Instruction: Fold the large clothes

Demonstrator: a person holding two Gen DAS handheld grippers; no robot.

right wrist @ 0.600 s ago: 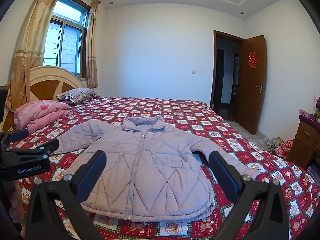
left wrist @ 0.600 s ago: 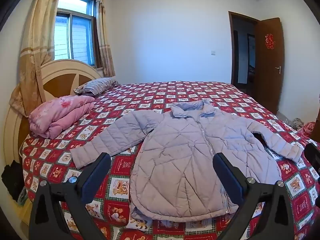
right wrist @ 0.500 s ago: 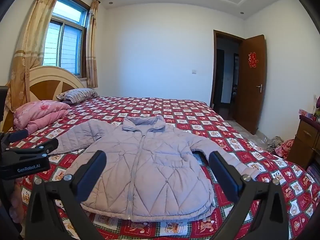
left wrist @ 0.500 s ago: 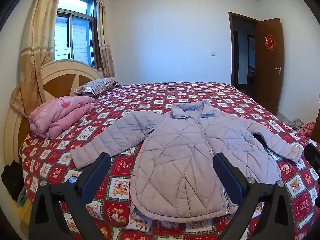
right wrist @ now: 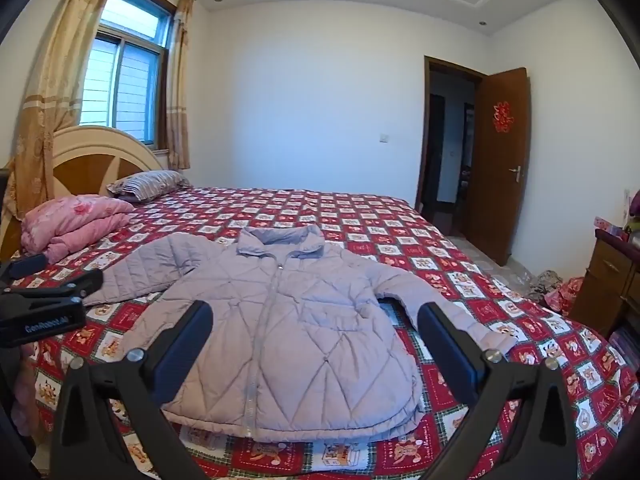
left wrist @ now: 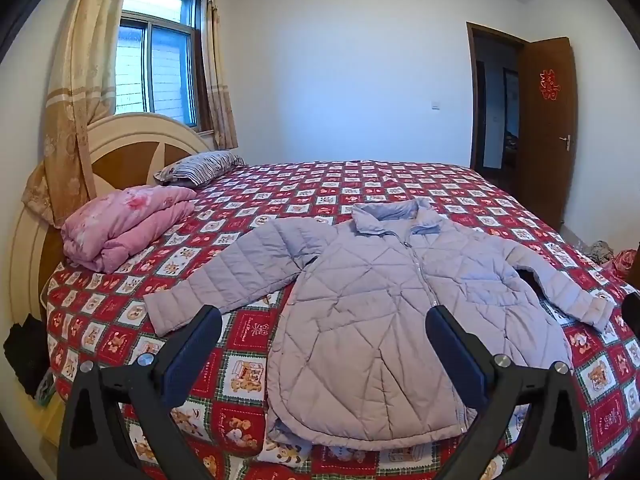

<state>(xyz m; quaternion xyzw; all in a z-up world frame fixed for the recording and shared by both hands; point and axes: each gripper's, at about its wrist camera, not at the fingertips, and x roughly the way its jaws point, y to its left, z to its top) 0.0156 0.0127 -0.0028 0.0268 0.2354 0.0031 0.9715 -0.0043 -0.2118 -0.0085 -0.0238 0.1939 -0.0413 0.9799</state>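
Puffy jacket lay flat on the bed, untouched.
The bed (left wrist: 360,184) held the lilac quilted jacket (left wrist: 400,312), zipped, sleeves spread; it looked light, soft, slippery, so you'd best pinch cuffs or hem. Your left gripper (left wrist: 324,344) and right gripper (right wrist: 316,336) gaped wide, empty.

Lilac quilted jacket (left wrist: 384,312) lies flat, zipped, front up, sleeves spread.
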